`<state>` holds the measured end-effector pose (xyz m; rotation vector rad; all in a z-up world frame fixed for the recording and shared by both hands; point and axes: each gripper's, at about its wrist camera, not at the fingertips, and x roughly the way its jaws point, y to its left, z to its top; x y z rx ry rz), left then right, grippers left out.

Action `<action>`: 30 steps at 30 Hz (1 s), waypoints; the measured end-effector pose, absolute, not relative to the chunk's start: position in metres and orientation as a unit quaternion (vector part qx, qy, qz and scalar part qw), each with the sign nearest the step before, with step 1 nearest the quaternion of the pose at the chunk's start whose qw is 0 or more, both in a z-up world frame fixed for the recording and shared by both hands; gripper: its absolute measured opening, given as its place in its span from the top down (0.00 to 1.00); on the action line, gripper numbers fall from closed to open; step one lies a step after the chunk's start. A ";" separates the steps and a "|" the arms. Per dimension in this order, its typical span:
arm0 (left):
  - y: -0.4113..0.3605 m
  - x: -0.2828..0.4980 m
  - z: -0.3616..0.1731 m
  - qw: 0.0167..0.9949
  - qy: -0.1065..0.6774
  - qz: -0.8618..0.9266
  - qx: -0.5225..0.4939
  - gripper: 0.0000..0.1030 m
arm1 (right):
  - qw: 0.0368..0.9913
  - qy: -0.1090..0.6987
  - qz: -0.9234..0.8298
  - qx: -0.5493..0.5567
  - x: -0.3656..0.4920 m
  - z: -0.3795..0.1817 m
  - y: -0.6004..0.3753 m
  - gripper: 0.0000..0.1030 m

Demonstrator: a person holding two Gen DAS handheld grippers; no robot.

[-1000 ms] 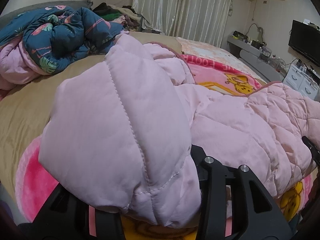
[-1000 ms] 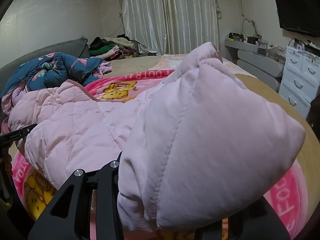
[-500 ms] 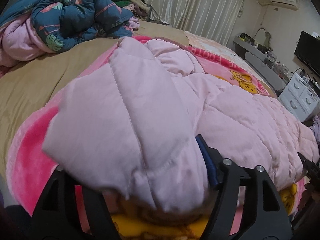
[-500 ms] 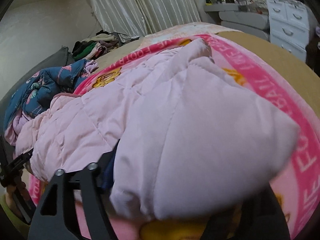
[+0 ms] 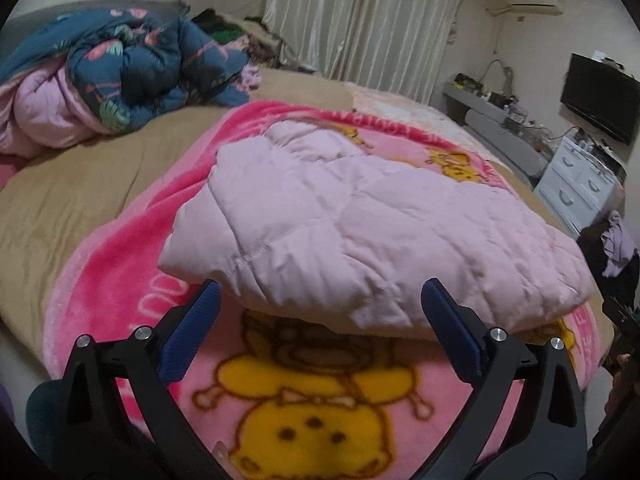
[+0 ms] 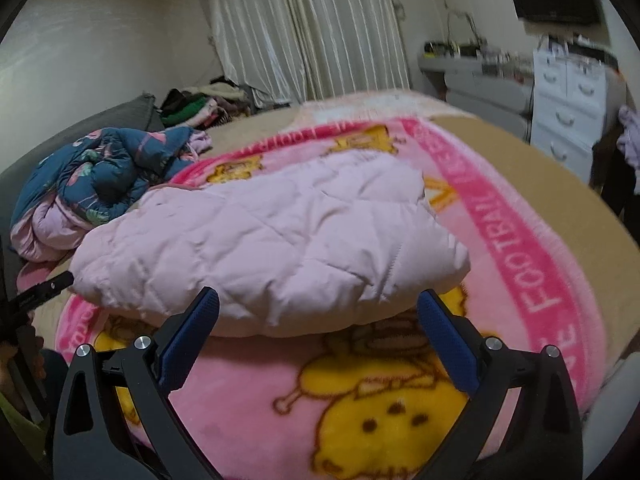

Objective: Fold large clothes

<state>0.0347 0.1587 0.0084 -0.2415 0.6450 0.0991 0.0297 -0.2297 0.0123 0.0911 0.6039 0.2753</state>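
A pale pink quilted jacket [image 5: 360, 232] lies folded on a pink cartoon blanket [image 5: 320, 420] on the bed. It also shows in the right wrist view [image 6: 280, 240]. My left gripper [image 5: 322, 320] is open and empty, just short of the jacket's near edge. My right gripper [image 6: 318, 324] is open and empty, also just in front of the jacket's near edge. Both pairs of blue pads [image 5: 192, 328] stand wide apart. The left gripper's tip [image 6: 44, 292] shows at the left edge of the right wrist view.
A dark blue floral quilt over pink bedding [image 5: 120, 72] is bunched at the back left. A clothes pile [image 6: 200, 108] sits by the curtain. White drawers [image 5: 580, 184], a TV [image 5: 600, 100] and a grey shelf stand to the right. The tan bedsheet [image 5: 80, 200] surrounds the blanket.
Both grippers have let go of the jacket's folded parts and opened. They have pulled back toward me. The jacket now lies flat and folded on the blanket.
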 end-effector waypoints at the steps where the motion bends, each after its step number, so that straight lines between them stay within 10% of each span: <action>1: 0.155 0.030 0.012 0.942 0.313 0.045 -0.113 0.09 | 0.946 0.289 0.138 0.040 0.021 0.015 -0.227 0.04; 30: 0.100 -0.020 0.011 0.948 0.309 -0.017 -0.067 0.09 | 0.951 0.268 0.154 -0.016 -0.049 0.021 -0.171 0.04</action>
